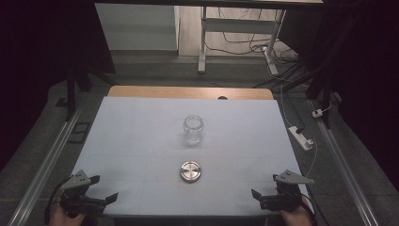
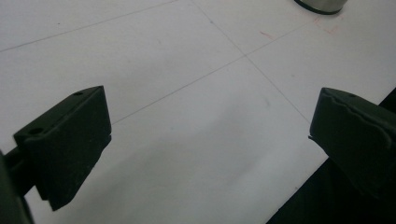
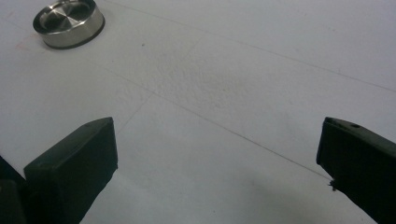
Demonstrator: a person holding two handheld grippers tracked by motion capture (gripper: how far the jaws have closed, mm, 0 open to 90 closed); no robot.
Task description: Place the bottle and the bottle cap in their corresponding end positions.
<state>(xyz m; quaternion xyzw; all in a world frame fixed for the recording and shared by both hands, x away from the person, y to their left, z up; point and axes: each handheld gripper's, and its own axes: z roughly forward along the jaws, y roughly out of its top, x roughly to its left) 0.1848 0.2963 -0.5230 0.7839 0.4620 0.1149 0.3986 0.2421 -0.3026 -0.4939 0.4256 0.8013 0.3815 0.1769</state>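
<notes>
A clear glass jar (image 1: pixel 193 129) stands upright with no lid near the middle of the white table mat (image 1: pixel 136 141). A round metal lid (image 1: pixel 190 171) lies flat on the mat just in front of it. My left gripper (image 1: pixel 104 188) rests open at the front left corner, well to the left of the lid. Open too, my right gripper (image 1: pixel 264 185) sits at the front right corner. In the left gripper view, the jaws (image 2: pixel 210 126) stand wide apart over bare mat, with the lid's edge (image 2: pixel 322 4) at the top. The right gripper view has the open gripper (image 3: pixel 217 149) and the lid (image 3: pixel 69 22) at upper left.
The mat covers a wooden tabletop (image 1: pixel 188 92) whose far edge shows. Metal rails (image 1: pixel 44 165) run along both sides of the table. A white power strip (image 1: pixel 301 137) and cables lie on the floor at the right. A desk frame (image 1: pixel 203 42) stands beyond the table.
</notes>
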